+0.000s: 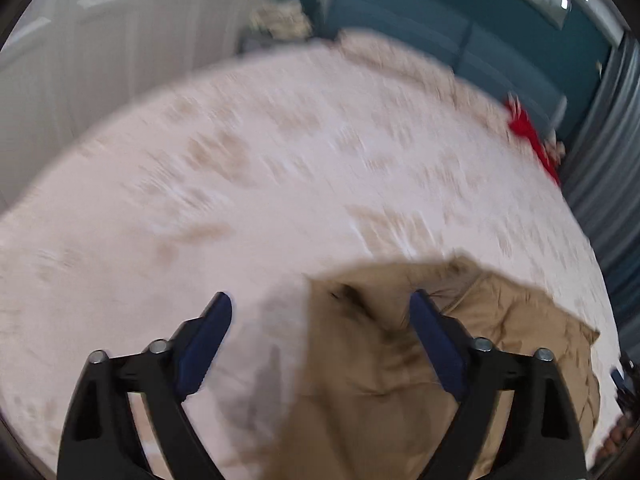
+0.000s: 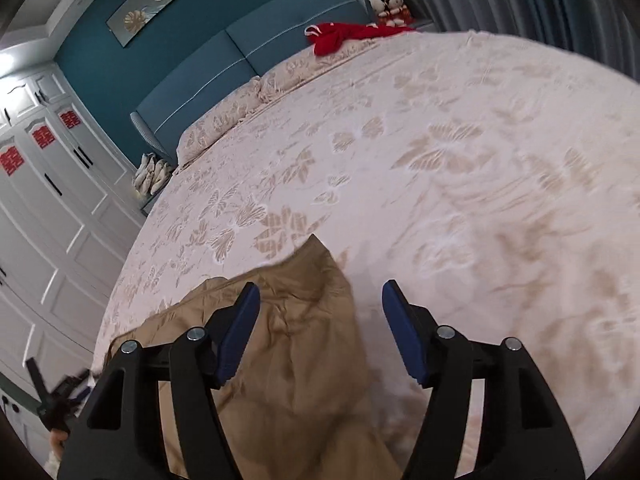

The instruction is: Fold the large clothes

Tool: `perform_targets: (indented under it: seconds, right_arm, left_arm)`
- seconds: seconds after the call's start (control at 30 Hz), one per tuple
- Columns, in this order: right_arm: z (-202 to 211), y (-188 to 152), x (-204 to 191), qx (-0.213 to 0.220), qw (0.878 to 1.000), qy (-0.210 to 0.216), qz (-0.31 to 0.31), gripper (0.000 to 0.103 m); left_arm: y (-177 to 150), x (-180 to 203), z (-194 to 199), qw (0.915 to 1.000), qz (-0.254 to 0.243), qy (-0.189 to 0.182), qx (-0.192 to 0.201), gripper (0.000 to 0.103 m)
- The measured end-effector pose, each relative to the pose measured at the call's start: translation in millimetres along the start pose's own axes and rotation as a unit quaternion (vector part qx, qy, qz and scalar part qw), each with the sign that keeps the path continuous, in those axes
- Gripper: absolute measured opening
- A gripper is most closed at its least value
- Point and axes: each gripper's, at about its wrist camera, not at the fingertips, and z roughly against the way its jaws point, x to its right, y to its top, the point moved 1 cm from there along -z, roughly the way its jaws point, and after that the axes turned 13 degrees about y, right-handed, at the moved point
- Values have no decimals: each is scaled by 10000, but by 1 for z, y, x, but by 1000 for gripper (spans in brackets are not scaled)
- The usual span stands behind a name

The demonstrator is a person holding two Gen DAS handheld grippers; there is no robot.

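Note:
A tan garment [image 1: 384, 360] lies crumpled on the bed near its front edge; it also shows in the right wrist view [image 2: 296, 344]. My left gripper [image 1: 320, 320] is open and empty above the garment's left edge, its right finger over the cloth. My right gripper [image 2: 318, 312] is open and empty above the garment's right part, its left finger over the cloth, its right finger over the bedspread. The other gripper shows at the far left of the right wrist view [image 2: 56, 396]. The left wrist view is motion-blurred.
The bed has a pale pink bedspread [image 2: 460, 184] with beige leaf patterns. A red garment [image 2: 344, 34] lies by the pillows [image 2: 224, 120] at the blue headboard [image 2: 208, 68]. White wardrobes [image 2: 48, 208] stand at the left, grey curtains [image 2: 540, 4] at the right.

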Motion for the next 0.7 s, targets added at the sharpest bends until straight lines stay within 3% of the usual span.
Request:
perform_targets:
  seconds: [0.17, 0.47, 0.5, 0.57, 0.6, 0.63, 0.7]
  right_arm:
    - [4, -3, 2, -262, 9996, -56, 36, 62]
    - [-87, 7, 7, -842, 9947, -350, -466, 69]
    - [-99, 8, 9, -930, 9932, -381, -585, 66]
    - [-112, 8, 8, -1112, 9912, -341, -627, 43]
    - [-117, 9, 2, -1192, 9912, -368, -430, 20]
    - [-120, 10, -8, -1257, 9912, -371, -180, 10]
    - [-113, 17, -25, -1108, 9932, -329, 158, 6]
  left_arm:
    - [5, -5, -4, 9988, -45, -93, -473, 88]
    - [10, 63, -72, 9893, -379, -392, -1353, 85]
    - [11, 69, -75, 9891, -400, -369, -1365, 77]
    - [14, 81, -80, 9888, -566, -163, -1370, 53]
    - [16, 86, -82, 9878, -668, -137, -1399, 18]
    - [18, 87, -83, 9874, -731, -52, -1402, 0]
    - [26, 84, -79, 9900, -668, -30, -1243, 0]
